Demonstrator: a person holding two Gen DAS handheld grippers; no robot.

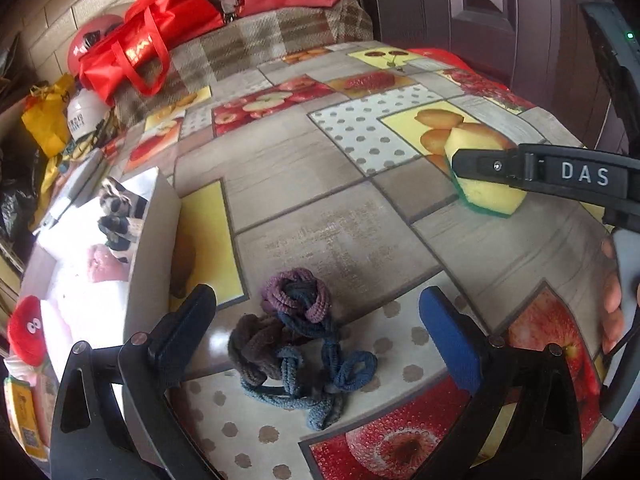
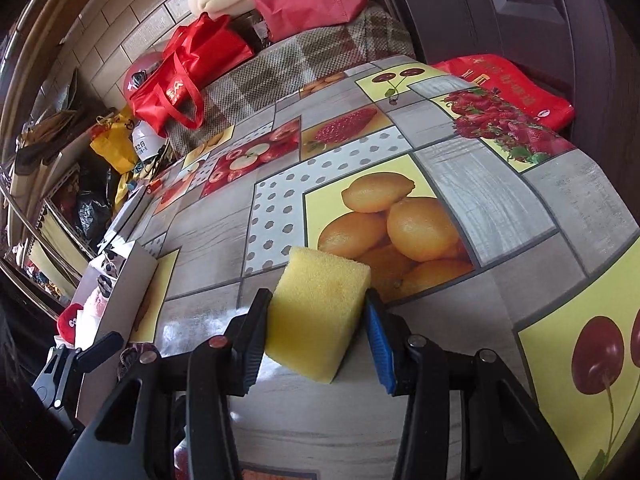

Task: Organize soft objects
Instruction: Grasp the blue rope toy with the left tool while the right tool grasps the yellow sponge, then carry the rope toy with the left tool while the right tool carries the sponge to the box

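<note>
A tangle of knitted loops (image 1: 298, 340) in purple, brown and blue lies on the fruit-print tablecloth (image 1: 320, 220). My left gripper (image 1: 316, 296) hovers over it, open, with one finger on each side and neither touching. Farther right, a yellow sponge with a green underside (image 1: 486, 184) rests on the cloth, and my right gripper (image 1: 468, 172) is shut on it. The right wrist view shows the sponge (image 2: 320, 312) pinched between the black and blue pads of the right gripper (image 2: 317, 298). A white box (image 1: 154, 240) at the left holds soft toys, among them a black-and-white plush (image 1: 116, 220) and a red plush with eyes (image 1: 26, 328).
Red bags (image 1: 136, 44) lie on a plaid-covered seat beyond the table's far edge. Another red bag (image 2: 516, 84) sits at the far right corner by a dark door (image 1: 480, 8). A person's fingers (image 1: 612, 304) hold the right gripper's handle. Clutter fills shelves at the left (image 2: 60, 208).
</note>
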